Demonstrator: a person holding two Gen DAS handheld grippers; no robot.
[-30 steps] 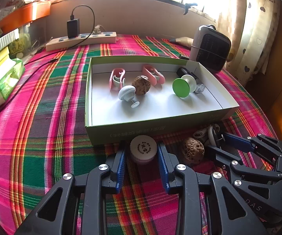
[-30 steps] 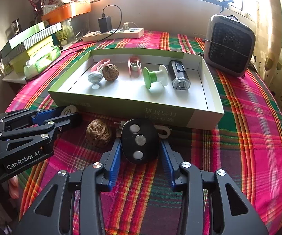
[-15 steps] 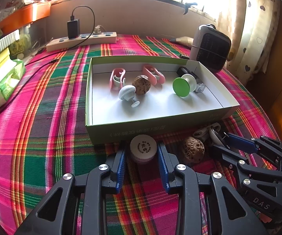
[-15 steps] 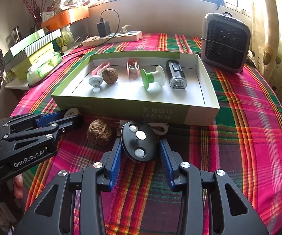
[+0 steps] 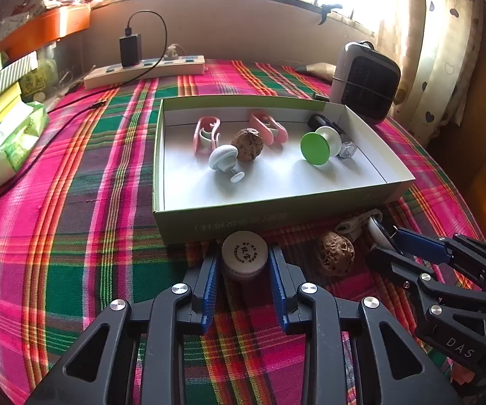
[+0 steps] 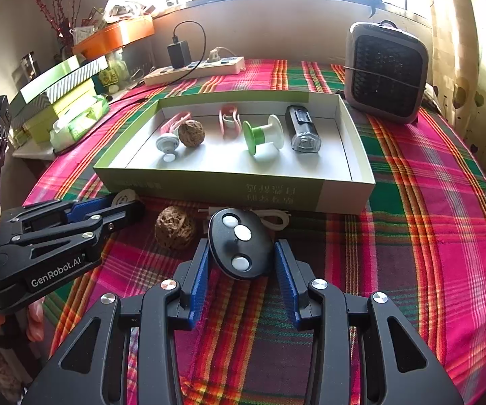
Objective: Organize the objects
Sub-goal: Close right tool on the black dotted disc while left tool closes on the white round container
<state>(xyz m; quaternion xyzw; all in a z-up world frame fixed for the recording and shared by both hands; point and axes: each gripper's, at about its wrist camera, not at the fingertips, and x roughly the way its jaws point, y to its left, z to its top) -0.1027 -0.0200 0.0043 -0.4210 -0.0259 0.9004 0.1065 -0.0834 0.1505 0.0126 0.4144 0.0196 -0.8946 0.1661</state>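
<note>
Tray (image 5: pixel 276 216): open green box on the plaid cloth, just far of both grippers; already holds clips, a walnut, a spool and a lamp.
Left gripper (image 5: pixel 245 263): low and level, fingers set around the round white jar (image 5: pixel 245 251), which sits against the tray's near wall; whether the pads touch it cannot be told.
Right gripper (image 6: pixel 241 253): level, fingers narrowed around the black key fob (image 6: pixel 239 243), long axis pointing far-left; contact uncertain.
Loose walnut (image 6: pixel 174 226): on the cloth between the grippers.
Key relation: tray wall lies directly far of both items; a lift over it looks required.
</note>
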